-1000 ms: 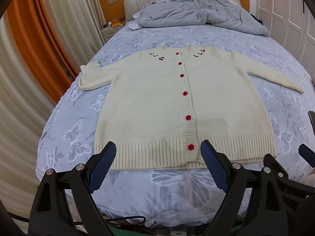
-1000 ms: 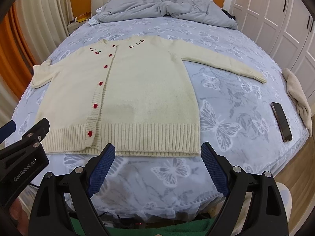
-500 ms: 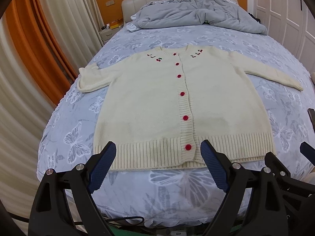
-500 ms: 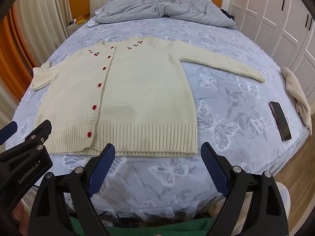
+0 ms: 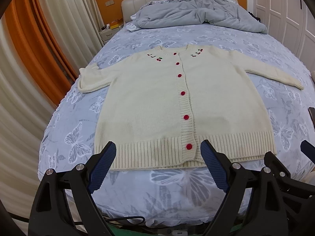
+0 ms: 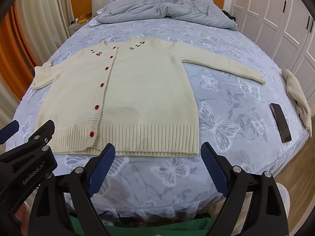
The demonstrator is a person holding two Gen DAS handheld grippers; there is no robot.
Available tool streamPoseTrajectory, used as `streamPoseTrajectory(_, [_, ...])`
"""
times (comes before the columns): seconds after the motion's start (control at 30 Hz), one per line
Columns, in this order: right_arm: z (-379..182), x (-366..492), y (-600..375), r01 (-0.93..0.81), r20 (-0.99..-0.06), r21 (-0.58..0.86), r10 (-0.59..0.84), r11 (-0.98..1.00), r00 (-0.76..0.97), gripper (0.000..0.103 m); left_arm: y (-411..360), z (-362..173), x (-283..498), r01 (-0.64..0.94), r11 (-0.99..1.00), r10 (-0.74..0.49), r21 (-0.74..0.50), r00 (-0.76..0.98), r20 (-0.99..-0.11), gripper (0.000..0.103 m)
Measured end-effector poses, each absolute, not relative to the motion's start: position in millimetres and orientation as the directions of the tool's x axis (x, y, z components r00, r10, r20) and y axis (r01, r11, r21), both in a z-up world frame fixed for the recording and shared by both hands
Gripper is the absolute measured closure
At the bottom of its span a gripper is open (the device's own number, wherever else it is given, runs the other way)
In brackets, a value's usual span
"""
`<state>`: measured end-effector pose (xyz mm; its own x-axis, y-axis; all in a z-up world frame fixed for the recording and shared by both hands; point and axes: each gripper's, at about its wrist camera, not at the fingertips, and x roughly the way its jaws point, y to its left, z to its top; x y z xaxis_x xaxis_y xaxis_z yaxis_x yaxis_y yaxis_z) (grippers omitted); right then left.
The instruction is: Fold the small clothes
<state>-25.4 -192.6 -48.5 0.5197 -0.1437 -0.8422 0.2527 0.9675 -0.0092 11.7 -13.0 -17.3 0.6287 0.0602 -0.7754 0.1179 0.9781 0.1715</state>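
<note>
Cream knitted cardigan with red buttons and small embroidered cherries at the neck (image 5: 157, 102) lies face up, buttoned and spread flat on the bed with the blue butterfly-print sheet (image 5: 196, 186), ribbed hem toward the foot. Just short of that hem hover the left tongs (image 5: 158, 165) and the right tongs (image 6: 157, 164), both spread wide with nothing between their blue pads, neither touching the wool. Outward, one sleeve bunches at the bed's left edge and the other stretches straight toward the right. Beyond lie a dark phone (image 6: 280, 123), a beige cloth (image 6: 299, 98) and a rumpled grey duvet (image 6: 163, 7). The knit looks soft, light and limp, likely to sag and stretch when lifted. I would pinch the firmer ribbed hem corners or a cuff.
</note>
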Motion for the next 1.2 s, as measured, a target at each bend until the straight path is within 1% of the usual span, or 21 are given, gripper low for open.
streamPoseTrajectory(1.2, [-56.7,-18.1,-193.8,0.252,-0.855,-0.017,-0.145,0.968,0.498,0.016,-17.3,-25.3,21.0,0.124,0.976,0.066,0.179,0.612,-0.788,0.018])
